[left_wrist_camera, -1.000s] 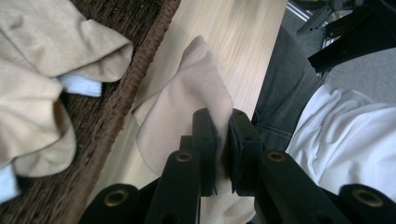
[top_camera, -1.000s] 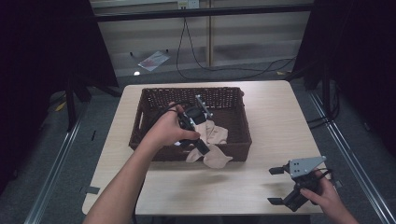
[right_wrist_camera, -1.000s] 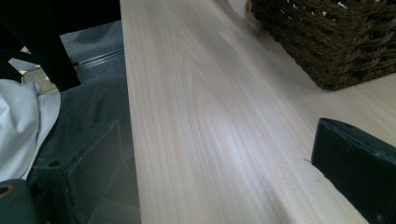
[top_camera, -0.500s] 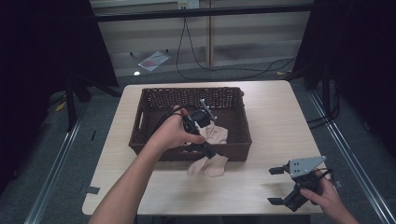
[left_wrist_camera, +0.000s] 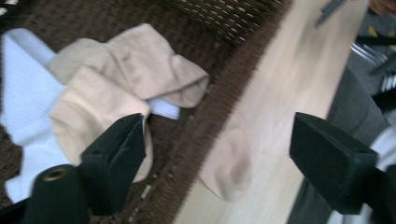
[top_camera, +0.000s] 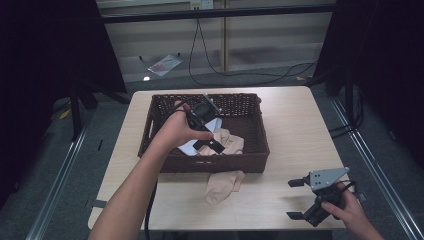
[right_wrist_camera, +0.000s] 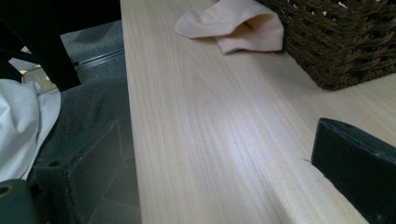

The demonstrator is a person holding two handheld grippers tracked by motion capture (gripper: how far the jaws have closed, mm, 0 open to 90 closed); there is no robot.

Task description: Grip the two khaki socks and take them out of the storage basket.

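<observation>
A brown wicker basket stands mid-table. A beige sock lies draped over its front wall, part inside and the toe on the table. My left gripper hovers over the basket's front, its jaws having just been opening; they stand wide with nothing pressed between them. In the left gripper view the gripper looks down on the sock, a white cloth and the basket rim. My right gripper rests open at the table's front right corner; its view faces the sock and the basket.
The white cloth lies in the basket beneath the left hand. Bare light wood table stretches right of the basket. A cable trails from the left gripper down past the front edge. The right gripper sits close to the table's front edge.
The left gripper's jaws went from shut on the sock to wide open. The sock dropped across the basket's front wall, and the left hand drew back over the basket. The right gripper stayed still.
</observation>
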